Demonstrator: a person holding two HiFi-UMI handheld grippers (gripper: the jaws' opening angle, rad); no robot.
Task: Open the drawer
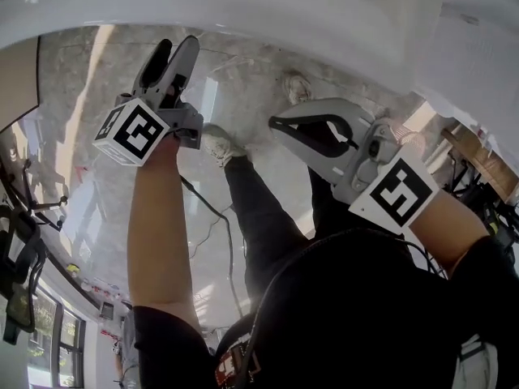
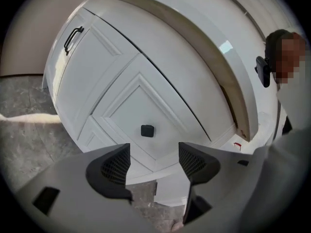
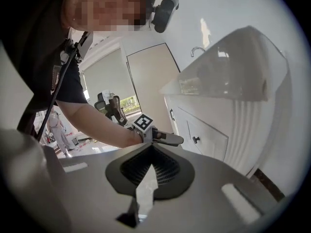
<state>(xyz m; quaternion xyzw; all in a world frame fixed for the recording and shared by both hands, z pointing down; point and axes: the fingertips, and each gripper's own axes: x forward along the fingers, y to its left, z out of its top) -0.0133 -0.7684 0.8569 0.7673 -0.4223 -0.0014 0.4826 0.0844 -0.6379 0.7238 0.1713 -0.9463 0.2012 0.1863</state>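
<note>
A white cabinet (image 2: 146, 81) with panelled fronts fills the left gripper view. One panel carries a small square black knob (image 2: 147, 130), just above and ahead of my left gripper (image 2: 154, 164), which stands open with nothing between its pads and clear of the front. A black bar handle (image 2: 73, 39) sits on another panel at the upper left. In the head view the left gripper (image 1: 170, 55) points toward the white counter (image 1: 243, 6), and the right gripper (image 1: 280, 125) hangs beside it over the floor. My right gripper (image 3: 153, 166) is shut and empty; past it I see the left gripper (image 3: 163, 138) and the knob (image 3: 196, 140).
The person's legs and shoes (image 1: 220, 144) stand on the grey stone floor below the grippers. A black cable (image 1: 219, 217) trails across the floor. An office chair (image 3: 109, 108) stands by a window at the back. A tap (image 3: 197, 50) rises from the counter.
</note>
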